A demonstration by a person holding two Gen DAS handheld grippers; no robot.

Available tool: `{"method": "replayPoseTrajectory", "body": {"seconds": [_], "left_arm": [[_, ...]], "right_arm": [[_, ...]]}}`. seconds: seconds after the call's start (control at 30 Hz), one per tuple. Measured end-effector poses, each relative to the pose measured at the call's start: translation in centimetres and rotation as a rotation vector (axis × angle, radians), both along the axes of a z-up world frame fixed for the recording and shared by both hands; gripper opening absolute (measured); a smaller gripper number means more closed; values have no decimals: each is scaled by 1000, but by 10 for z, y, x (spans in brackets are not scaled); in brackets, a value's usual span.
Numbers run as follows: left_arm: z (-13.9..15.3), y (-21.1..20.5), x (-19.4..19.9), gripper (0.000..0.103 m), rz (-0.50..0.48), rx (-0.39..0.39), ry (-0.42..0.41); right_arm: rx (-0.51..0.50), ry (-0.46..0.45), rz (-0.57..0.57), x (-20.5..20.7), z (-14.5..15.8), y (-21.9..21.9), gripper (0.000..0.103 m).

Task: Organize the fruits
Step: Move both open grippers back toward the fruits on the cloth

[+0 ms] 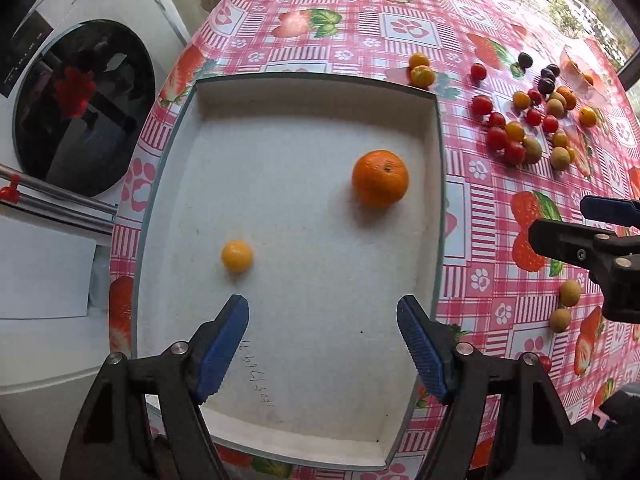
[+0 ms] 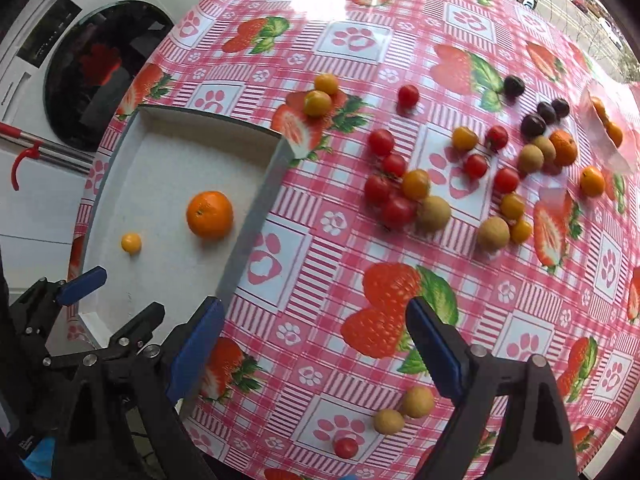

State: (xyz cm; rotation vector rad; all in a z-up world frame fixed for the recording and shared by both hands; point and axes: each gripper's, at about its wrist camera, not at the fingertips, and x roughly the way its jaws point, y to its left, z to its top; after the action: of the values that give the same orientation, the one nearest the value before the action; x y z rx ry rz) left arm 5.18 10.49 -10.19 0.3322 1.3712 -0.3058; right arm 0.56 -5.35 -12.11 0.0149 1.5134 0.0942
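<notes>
Hand-held gripper, left (image 1: 323, 334): released, ridged blue pads, above tray
Hand-held gripper, right (image 2: 314, 346): released, empty
Tray (image 1: 438, 200): shallow white rectangle holding round orange (image 1: 380, 178)
Tabletop (image 2: 320, 248): glossy strawberry-print cloth

Left wrist view: the white tray (image 1: 438, 184) has its near edge partly hidden behind the left gripper (image 1: 323, 346) arms. The right gripper (image 1: 600, 232) is cut off by the frame's right edge. Handwriting (image 1: 256, 372) on the tray floor is illegible. Right wrist view: the translucent wrapper (image 2: 612, 136) contains orange fruit, count indeterminate.
</notes>
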Motion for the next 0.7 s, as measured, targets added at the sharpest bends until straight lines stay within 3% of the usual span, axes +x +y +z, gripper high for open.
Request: {"method": "replayPoseTrajectory", "body": {"seconds": [0.17,0.4,0.57,0.7], "left_arm": [[10,-43,-40,78,-162,-30,-3],[-7,-81,-97,78,-329,-71,78],[-20,-90,-120,78,-349,-73,93],[-25,-92,-125,78,-289,-100,100]], "right_arm": [[-47,78,-141,-50,-13,-59,94],[-58,124,-221,-76,-30,-87,94],[-39,126,-194,-72,-41,-83,92],[-51,134,-146,-66,-49,-72,74]]}}
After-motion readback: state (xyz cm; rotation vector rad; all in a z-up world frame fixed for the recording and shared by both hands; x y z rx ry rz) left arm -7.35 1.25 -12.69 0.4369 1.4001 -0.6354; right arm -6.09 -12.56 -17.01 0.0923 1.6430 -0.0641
